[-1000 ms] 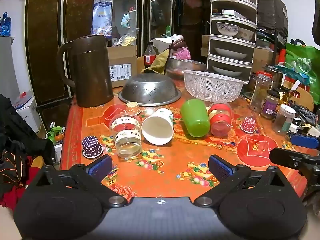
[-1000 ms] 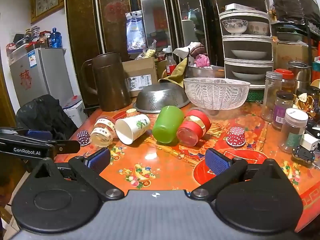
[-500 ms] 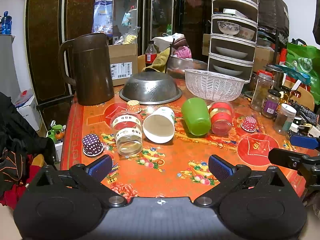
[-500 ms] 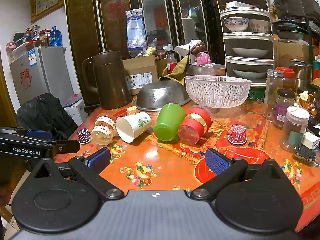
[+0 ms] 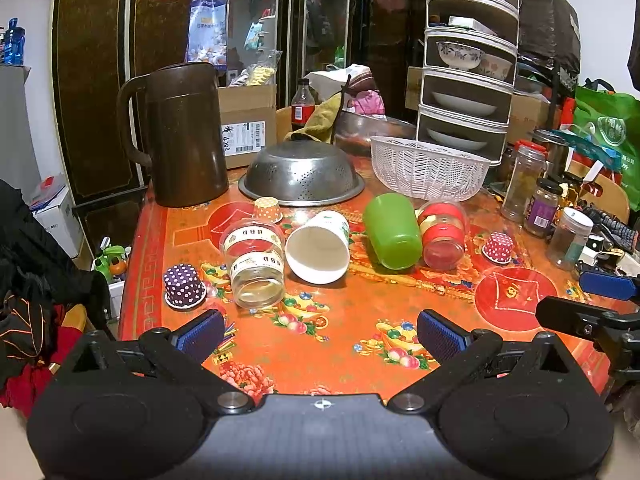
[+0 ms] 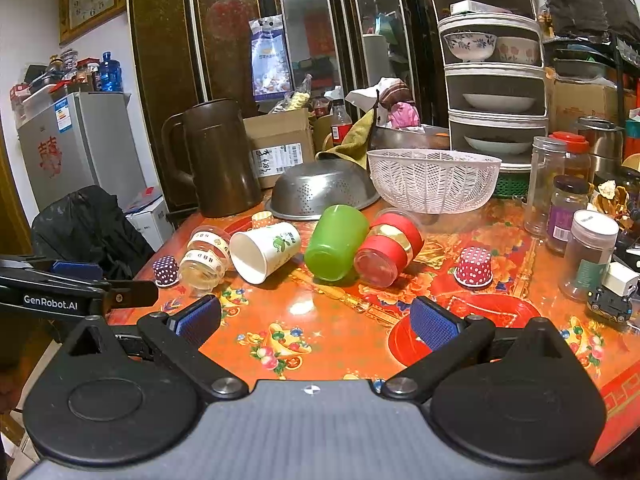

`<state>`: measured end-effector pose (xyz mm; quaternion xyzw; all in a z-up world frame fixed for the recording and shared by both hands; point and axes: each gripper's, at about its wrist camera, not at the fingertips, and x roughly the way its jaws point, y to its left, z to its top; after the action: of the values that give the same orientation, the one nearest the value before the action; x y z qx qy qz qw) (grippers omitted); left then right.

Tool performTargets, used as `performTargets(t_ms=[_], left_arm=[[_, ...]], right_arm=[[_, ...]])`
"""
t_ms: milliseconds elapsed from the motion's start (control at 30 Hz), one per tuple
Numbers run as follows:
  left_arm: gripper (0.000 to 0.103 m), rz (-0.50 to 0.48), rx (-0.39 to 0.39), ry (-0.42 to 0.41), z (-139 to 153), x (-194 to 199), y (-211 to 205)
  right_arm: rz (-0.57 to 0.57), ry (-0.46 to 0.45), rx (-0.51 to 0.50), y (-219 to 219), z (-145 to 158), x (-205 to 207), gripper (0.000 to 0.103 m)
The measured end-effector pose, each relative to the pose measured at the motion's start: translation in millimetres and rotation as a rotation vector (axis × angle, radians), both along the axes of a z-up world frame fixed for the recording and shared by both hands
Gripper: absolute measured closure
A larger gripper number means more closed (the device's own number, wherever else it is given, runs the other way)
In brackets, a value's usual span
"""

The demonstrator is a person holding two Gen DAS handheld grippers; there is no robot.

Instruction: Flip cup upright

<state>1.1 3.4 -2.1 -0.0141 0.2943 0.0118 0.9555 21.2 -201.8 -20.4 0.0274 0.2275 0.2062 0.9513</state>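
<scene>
Several cups lie on their sides in a row on the orange patterned table [image 5: 320,344]: a clear cup with a gold band [image 5: 254,262] [image 6: 206,256], a white paper cup [image 5: 319,246] [image 6: 264,250], a green cup [image 5: 392,230] [image 6: 335,237] and a red-banded clear cup [image 5: 443,232] [image 6: 388,246]. My left gripper [image 5: 320,334] is open and empty, near the table's front edge, short of the cups. My right gripper [image 6: 316,322] is open and empty, also short of them.
Small dotted cupcake cases [image 5: 183,286] [image 5: 498,247] stand upside down near the cups. Behind are a brown jug [image 5: 184,136], an upturned steel colander [image 5: 302,178], a white basket [image 5: 430,168] and a tiered dish rack [image 5: 466,80]. Jars [image 5: 524,182] crowd the right side.
Both grippers have drifted slightly; the view has shifted a little relative to the cups. The cups have not moved and both grippers stay open.
</scene>
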Motion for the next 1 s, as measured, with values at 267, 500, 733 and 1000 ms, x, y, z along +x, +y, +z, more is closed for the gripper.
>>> performTargets(t_ms=[267, 500, 733, 1000], left_arm=[[0.0, 0.003, -0.002, -0.001, -0.1, -0.2, 0.3], [0.0, 0.002, -0.003, -0.001, -0.3, -0.7, 0.4], [0.0, 0.003, -0.003, -0.001, -0.6, -1.1, 0.2], [0.0, 0.003, -0.003, 0.001, -1.2, -1.1, -0.7]], right_arm=[[-0.008, 0.006, 0.001, -1.6, 0.9, 1.4, 0.001], [-0.008, 0.007, 0.001, -2.0, 2.0, 1.5, 0.001], [-0.008, 0.007, -0.001, -1.7, 2.2, 1.4, 0.001], [-0.011, 0.018, -0.001, -2.6, 0.0, 1.9, 0.001]])
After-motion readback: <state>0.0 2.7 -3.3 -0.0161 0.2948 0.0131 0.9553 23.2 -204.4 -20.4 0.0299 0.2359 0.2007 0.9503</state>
